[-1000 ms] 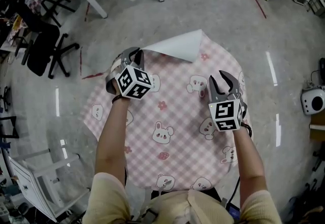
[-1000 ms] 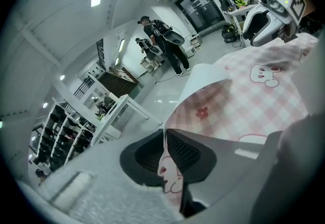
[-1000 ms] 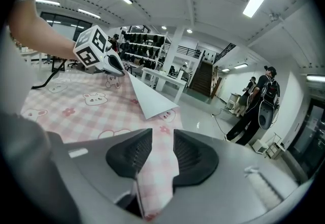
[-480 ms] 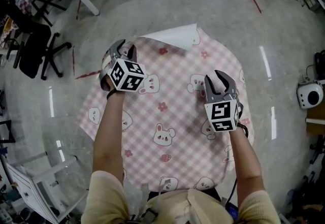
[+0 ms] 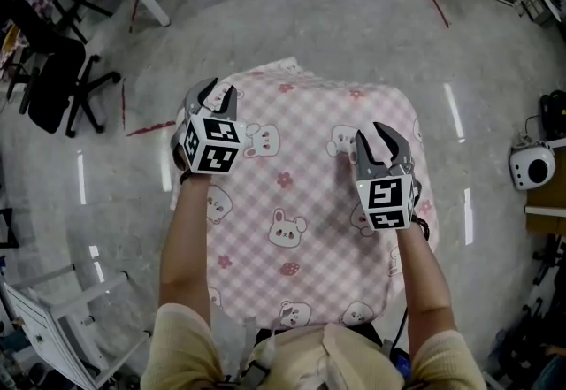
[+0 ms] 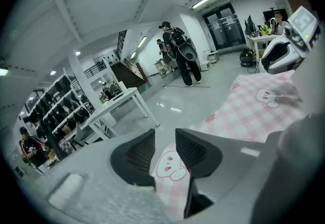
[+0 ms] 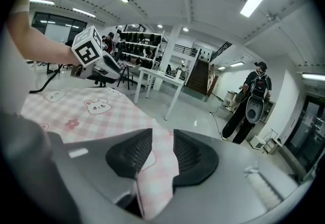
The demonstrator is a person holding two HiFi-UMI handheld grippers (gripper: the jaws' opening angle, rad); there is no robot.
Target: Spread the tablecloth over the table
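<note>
**Item 1.** Pink-and-white checked fabric tablecloth (image 5: 301, 229), printed with white rabbits and small flowers.
- Location: lies across the table, hiding its top entirely, with the edges drooping past it on the sides that show.
- Condition: mostly flat, with a slight ridge at the far-left corner (image 5: 270, 72).

**Item 2.** Grey hand-held left gripper (image 5: 217, 95), with a marker cube.
- Position: at the cloth's far-left corner.
- Jaws: they have just been opening, then drew in a little, and now stand apart. The cloth's edge shows in the gap, but the ribbed pads (image 6: 192, 151) do not press on it.

**Item 3.** Matching right gripper (image 5: 382, 139).
- Position: over the cloth's right side.
- Jaws: apart to a similar width. A strip of cloth runs through the gap, seemingly loose rather than pinched.

**Item 4.** Hazards, as judged.
- Either gripper drawn away sideways could catch the cloth between its jaws on a jaw tip and drag the sheet askew or fold a corner back.
- If one side hangs lower than the others, its weight may pull the cloth off-centre toward the glossy grey floor (image 5: 354, 17).
- The ridge may stay if it is not smoothed.
</note>
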